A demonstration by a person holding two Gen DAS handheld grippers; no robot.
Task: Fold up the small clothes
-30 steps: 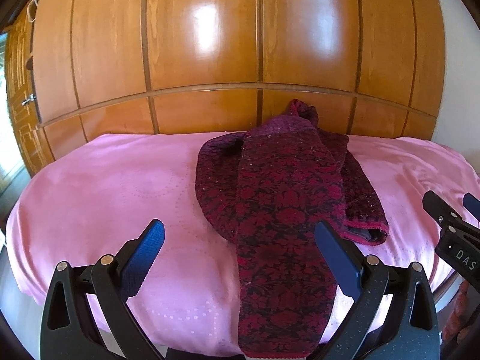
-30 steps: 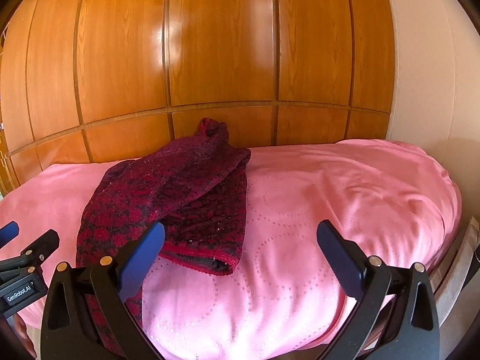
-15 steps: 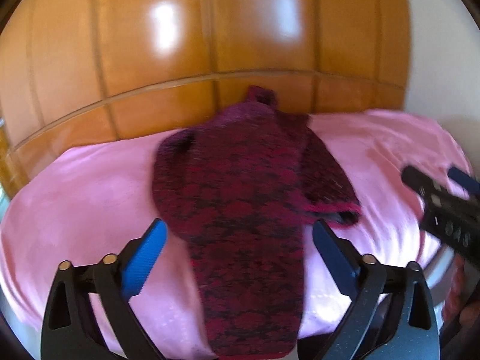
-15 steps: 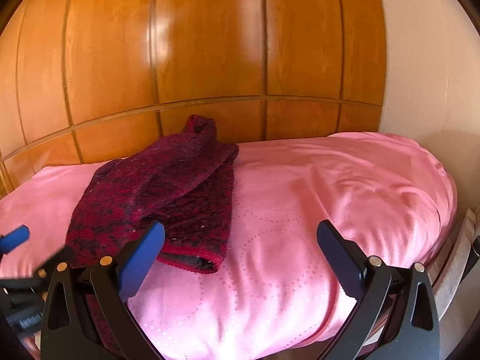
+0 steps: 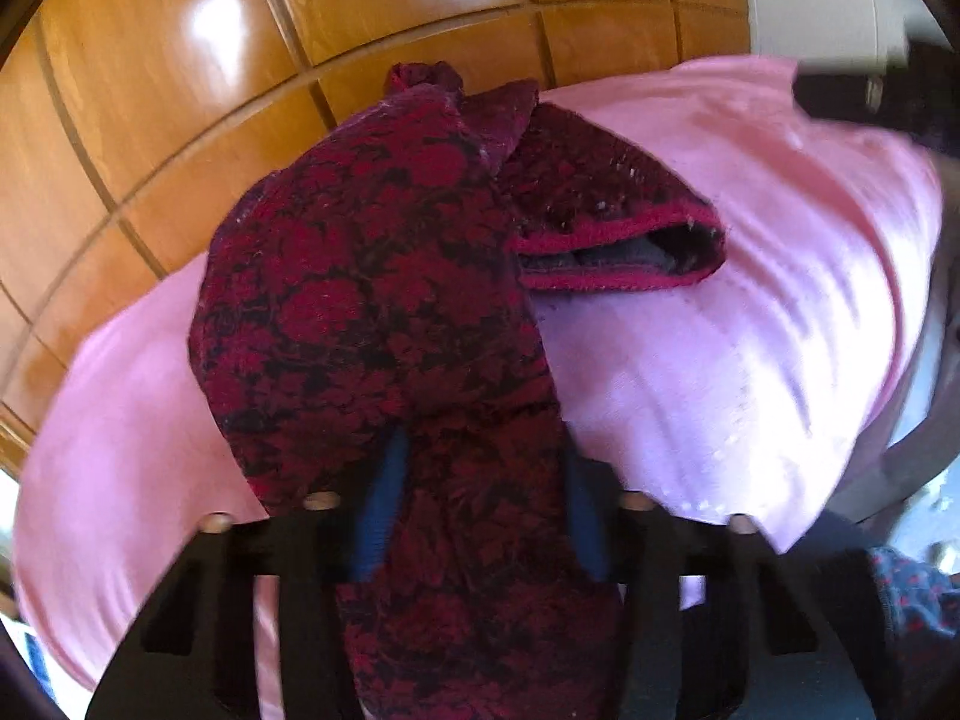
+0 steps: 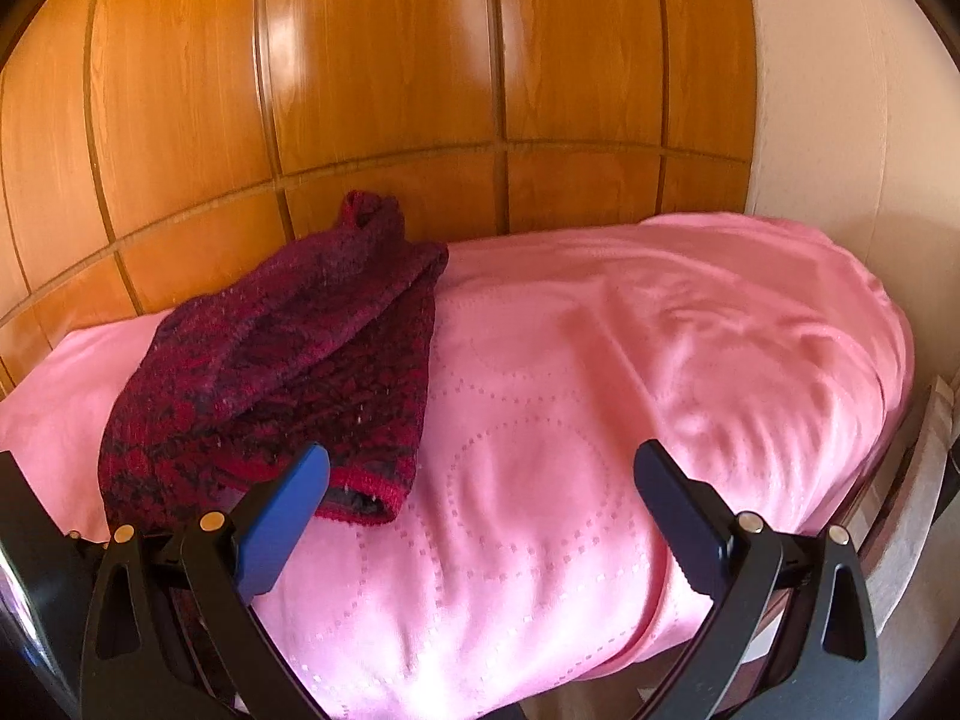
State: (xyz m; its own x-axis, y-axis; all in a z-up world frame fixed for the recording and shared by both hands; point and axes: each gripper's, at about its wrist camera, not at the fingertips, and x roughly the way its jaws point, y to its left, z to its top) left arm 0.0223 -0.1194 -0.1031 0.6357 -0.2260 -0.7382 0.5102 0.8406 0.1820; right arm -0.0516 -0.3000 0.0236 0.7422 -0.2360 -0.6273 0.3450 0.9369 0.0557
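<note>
Left wrist view is showing the left claw (image 5: 480, 504) closing its jaws in around the near strip of the dark red patterned garment (image 5: 372, 300), which is lying on the pink bed cover (image 5: 750, 330) against the wooden panelling (image 5: 150, 90); a second ago those jaws were spreading wide with the cloth lying untouched ahead of them. The blue pads (image 5: 384, 504) are now sitting against both sides of the strip, so, as I judge it, the pinch is being made for a first fold. Motion blur is smearing this view, and the garment's near end is running out of sight under the claw. Further right, the right claw (image 6: 480, 516) is hovering spread and empty over bare cover, just beside the garment's red-edged opening (image 6: 366, 495).
</note>
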